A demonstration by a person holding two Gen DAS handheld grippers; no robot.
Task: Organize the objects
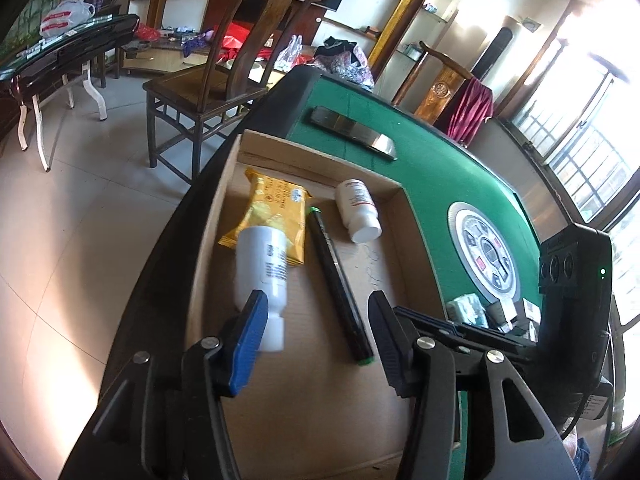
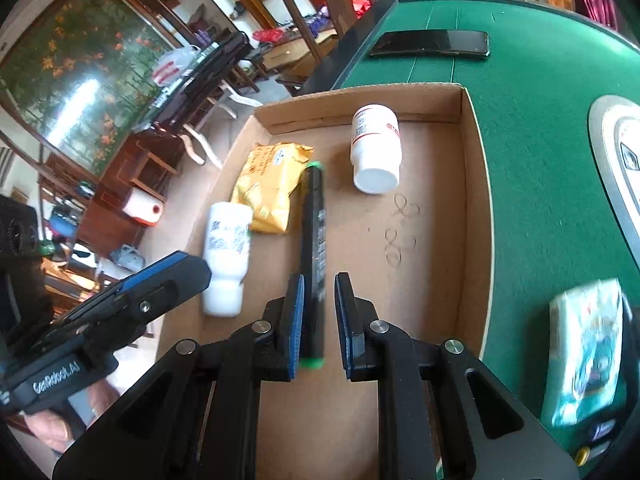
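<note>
An open cardboard box [image 1: 416, 240] [image 2: 474, 208] sits at the edge of a green table. Lying in it are a yellow snack packet [image 1: 276, 208] [image 2: 272, 184], a tall white bottle [image 1: 262, 264] [image 2: 228, 256], a black marker with green ends [image 1: 340, 280] [image 2: 314, 240] and a short white pill bottle [image 1: 358, 210] [image 2: 376, 148]. My left gripper [image 1: 318, 340] hovers open over the box floor; the tall bottle's cap lies just inside its left finger, unpressed. My right gripper [image 2: 320, 320] is shut to a narrow slit above the marker's near end, gripping nothing.
A dark phone [image 1: 352, 132] [image 2: 432, 42] lies on the green felt [image 2: 540, 140] beyond the box. A tissue pack [image 2: 588, 352] sits to the right, near the table's round control dial [image 1: 484, 252]. A wooden chair [image 1: 224, 80] stands on the tiled floor past the table edge.
</note>
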